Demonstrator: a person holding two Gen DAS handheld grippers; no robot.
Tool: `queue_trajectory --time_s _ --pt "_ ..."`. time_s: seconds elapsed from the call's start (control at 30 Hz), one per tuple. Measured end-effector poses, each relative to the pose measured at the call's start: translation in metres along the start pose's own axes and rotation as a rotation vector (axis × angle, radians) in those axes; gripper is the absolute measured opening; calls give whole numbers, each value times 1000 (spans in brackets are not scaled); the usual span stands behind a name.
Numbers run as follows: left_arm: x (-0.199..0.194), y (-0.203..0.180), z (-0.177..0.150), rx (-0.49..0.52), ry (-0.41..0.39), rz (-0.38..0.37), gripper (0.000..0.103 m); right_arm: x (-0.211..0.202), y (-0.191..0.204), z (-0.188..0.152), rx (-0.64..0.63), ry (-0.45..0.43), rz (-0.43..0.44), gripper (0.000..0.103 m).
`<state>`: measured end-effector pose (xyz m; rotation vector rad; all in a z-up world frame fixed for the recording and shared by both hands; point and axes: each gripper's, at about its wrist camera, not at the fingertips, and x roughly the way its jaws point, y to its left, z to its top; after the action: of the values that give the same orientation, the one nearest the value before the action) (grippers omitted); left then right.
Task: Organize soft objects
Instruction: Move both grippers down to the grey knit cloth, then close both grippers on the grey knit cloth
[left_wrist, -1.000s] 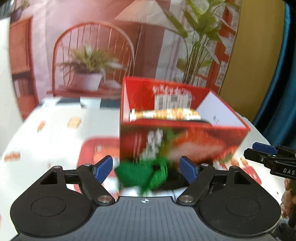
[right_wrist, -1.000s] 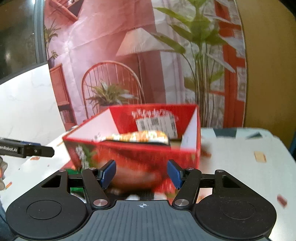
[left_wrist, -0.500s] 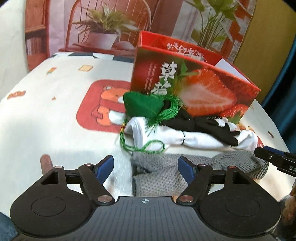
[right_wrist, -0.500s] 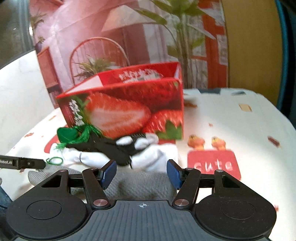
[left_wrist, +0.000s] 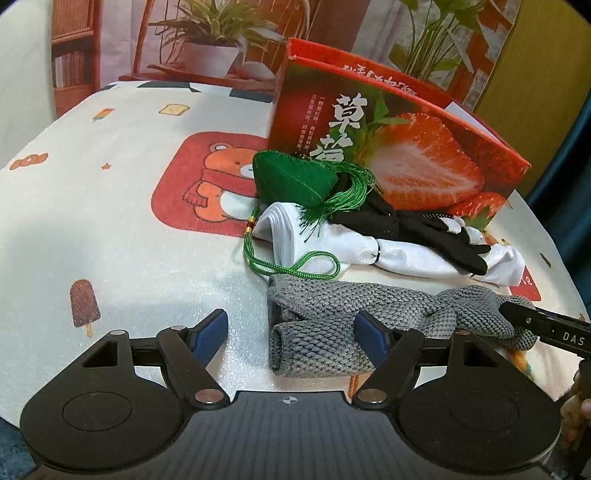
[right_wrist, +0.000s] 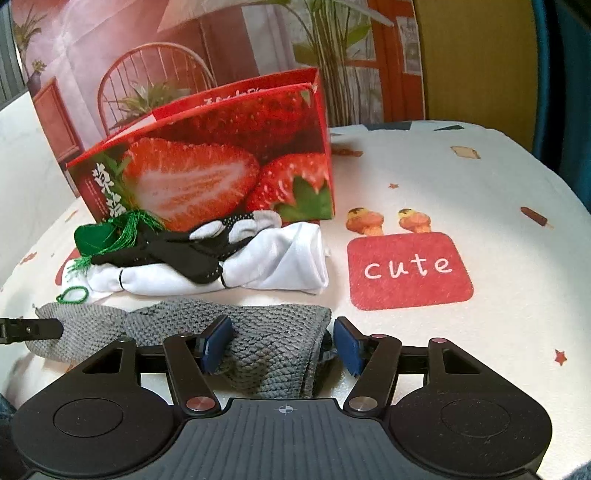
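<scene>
Left wrist view: the left tongs (left_wrist: 291, 334) point down at the desk (left_wrist: 110, 229), jaws spread wide. The near left end of the grey knitted cloth (left_wrist: 369, 317) lies between them, the pads not pressing it. Beyond it sit a white cloth (left_wrist: 325, 243), a black glove (left_wrist: 424, 229) and a green tasselled pouch (left_wrist: 291, 181), all just in front of the strawberry box (left_wrist: 406, 147), which carries large white Chinese characters. At the right edge the right tongs' tip (left_wrist: 546, 325) touches the cloth's far right end, with the letters "DAS" on its arm.

Right wrist view: the right tongs (right_wrist: 282, 345) tilt down too, jaws open, straddling the right end of the grey knitted cloth (right_wrist: 258, 332); whether the pads touch it, I cannot tell. The desk's (right_wrist: 480, 192) cover shows a red patch (right_wrist: 410, 269) reading "cute". The left tongs' tip (right_wrist: 33, 328) pokes in at the left.
</scene>
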<state>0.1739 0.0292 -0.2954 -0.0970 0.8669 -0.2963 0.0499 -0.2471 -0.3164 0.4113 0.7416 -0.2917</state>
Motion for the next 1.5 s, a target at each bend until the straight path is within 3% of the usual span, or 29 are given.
queue_trajectory --time_s 0.6,1.03,1.13,1.3,1.5 --pt "4 -8 -4 53 -8 10 71 1 16 -2 -59 33 60 56" --pt "2 -5 -4 38 -12 -33 37 -7 14 -2 -8 67 73 64" --pt "1 -6 -4 42 -15 -49 25 -8 15 -2 -9 72 86 51" --pt "-4 -6 -3 40 -37 -47 19 -11 17 0 -13 61 131 23" --pt "-29 -1 6 18 -126 -44 18 -23 24 9 -48 -4 180 19"
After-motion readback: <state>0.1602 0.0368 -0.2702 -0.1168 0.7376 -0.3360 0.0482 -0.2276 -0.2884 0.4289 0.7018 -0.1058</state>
